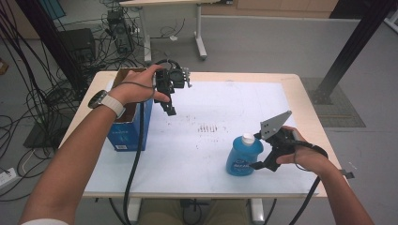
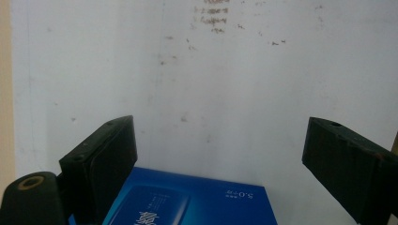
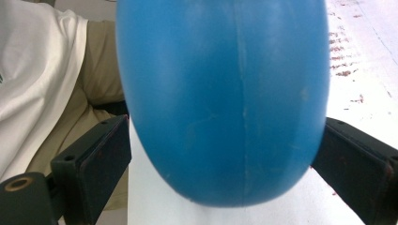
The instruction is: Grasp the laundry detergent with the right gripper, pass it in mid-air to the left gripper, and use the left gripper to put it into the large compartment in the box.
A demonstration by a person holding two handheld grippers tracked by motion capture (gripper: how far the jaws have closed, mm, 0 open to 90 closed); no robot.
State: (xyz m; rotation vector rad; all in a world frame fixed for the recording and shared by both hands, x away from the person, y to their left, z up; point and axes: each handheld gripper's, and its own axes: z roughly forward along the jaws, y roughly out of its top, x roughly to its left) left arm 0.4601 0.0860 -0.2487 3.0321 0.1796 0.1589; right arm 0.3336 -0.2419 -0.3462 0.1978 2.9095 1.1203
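While both hands sit over the white table top, the scene reads as follows.

Table: white sheet (image 1: 187, 154) laid over a pale wooden top, marked with small dark specks near its middle (image 1: 210, 128).

Blue bottle: blue bottle (image 1: 243, 155) with a white cap stands upright on the sheet, toward the near right part of the table. In the right gripper view its rounded blue body (image 3: 220, 98) sits between the two black jaws.

Right gripper: right gripper (image 1: 259, 159) held by the person's right hand (image 1: 302, 152), level with the bottle and pointing at it from the right. Jaws spread to either side of the bottle's body; the right jaw lies against it, the left jaw stands just beside it. Whether the pads actually press cannot be told. A grey three-cornered plate rides on top of the gripper.

Left gripper: left gripper (image 1: 170, 111) in the person's left hand (image 1: 136, 89), raised at the far left of the table, jaws pointing down. Jaws stand wide apart with nothing between them; bare sheet shows in the gap.

Blue box: open-topped blue box (image 1: 129, 131) stands at the left edge of the table, just under and beside the left hand. Its blue printed side (image 2: 187, 201) shows below the left jaws.

Spacing: bottle and box well apart.
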